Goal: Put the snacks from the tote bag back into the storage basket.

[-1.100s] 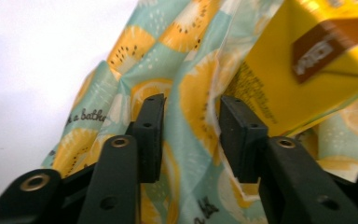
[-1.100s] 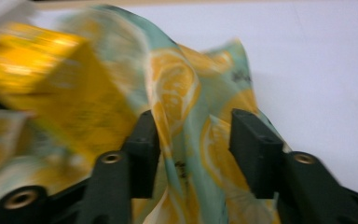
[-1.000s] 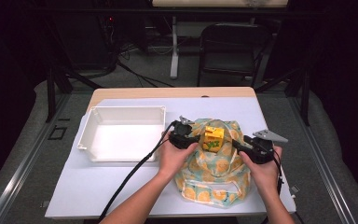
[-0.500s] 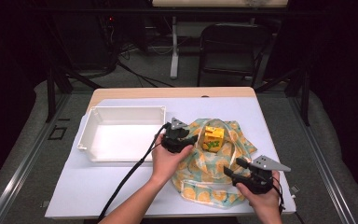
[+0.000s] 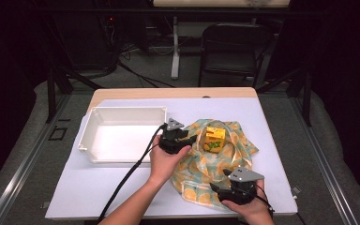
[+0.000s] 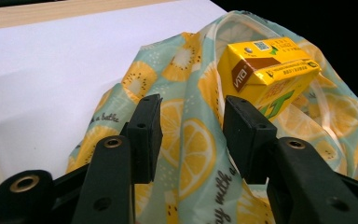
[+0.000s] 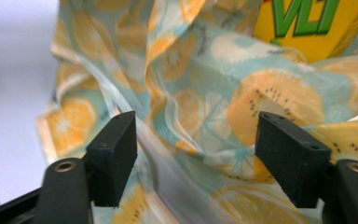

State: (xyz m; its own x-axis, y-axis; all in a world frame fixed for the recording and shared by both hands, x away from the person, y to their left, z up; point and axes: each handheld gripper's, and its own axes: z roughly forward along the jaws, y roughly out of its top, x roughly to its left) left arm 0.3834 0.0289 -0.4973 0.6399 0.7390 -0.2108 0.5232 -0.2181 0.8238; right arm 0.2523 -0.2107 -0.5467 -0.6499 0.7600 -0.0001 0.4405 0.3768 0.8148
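My left tool [image 5: 191,139] has its jaws parted, narrow gap, with a fold of the fruit-print cloth bag [image 6: 186,154] lying between them; I can't tell if the pads press it. The yellow drink carton [image 6: 265,74] sits just past the jaw that shows on the right in the left gripper view, tilted, resting inside the bag's mouth. Beyond my left tool on the other side, the white tray [image 5: 122,136] sits on the desk [image 5: 98,187], just beside my hand [image 5: 166,161].

My right tool [image 7: 196,154] is wide open, jaws either side of bunched cloth near the bag's near edge, nothing gripped. Carton lettering shows ahead of it, above the folds. In the high view my right tool [image 5: 218,190] sits at the bag's near corner, well apart from the left one, carton [image 5: 214,139] between and beyond them.
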